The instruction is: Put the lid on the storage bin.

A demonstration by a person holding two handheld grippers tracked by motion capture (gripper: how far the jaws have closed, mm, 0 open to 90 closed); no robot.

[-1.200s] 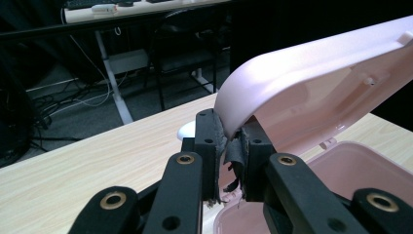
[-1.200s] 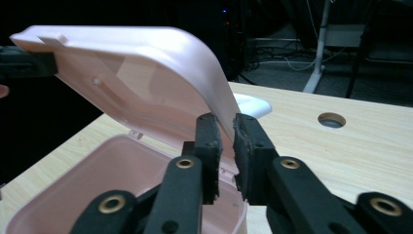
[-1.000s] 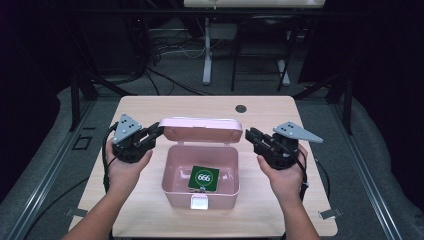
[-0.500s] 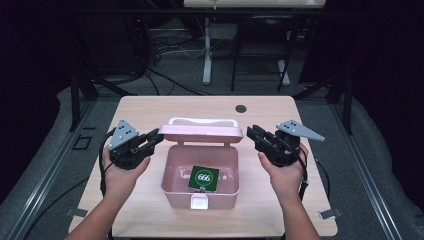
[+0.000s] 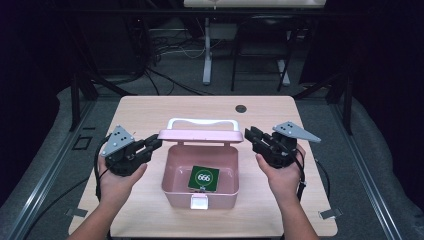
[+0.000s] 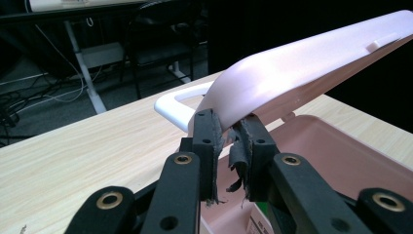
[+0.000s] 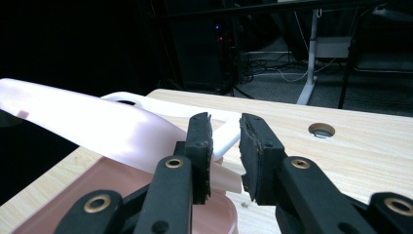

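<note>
A pink box (image 5: 172, 170) stands open in the middle of the table, its lid (image 5: 200, 135) raised and a white handle (image 5: 202, 121) showing behind it. A green card marked 666 (image 5: 203, 177) lies inside. My left gripper (image 5: 156, 142) sits at the lid's left corner. In the left gripper view it (image 6: 228, 131) is shut on the lid's (image 6: 302, 63) edge. My right gripper (image 5: 250, 134) is at the lid's right corner. In the right gripper view it (image 7: 225, 131) is open, with the lid's (image 7: 87, 126) corner in the gap.
The box has a white latch (image 5: 199, 202) on its near wall. The wooden table (image 5: 150, 110) has a round cable hole (image 5: 241, 108) at the back right. Dark floor, cables and desk legs lie beyond the far edge.
The lid has tilted, and its white handle has come into sight behind it. My left gripper moved a little nearer to the person with it. The right gripper has barely shifted.
</note>
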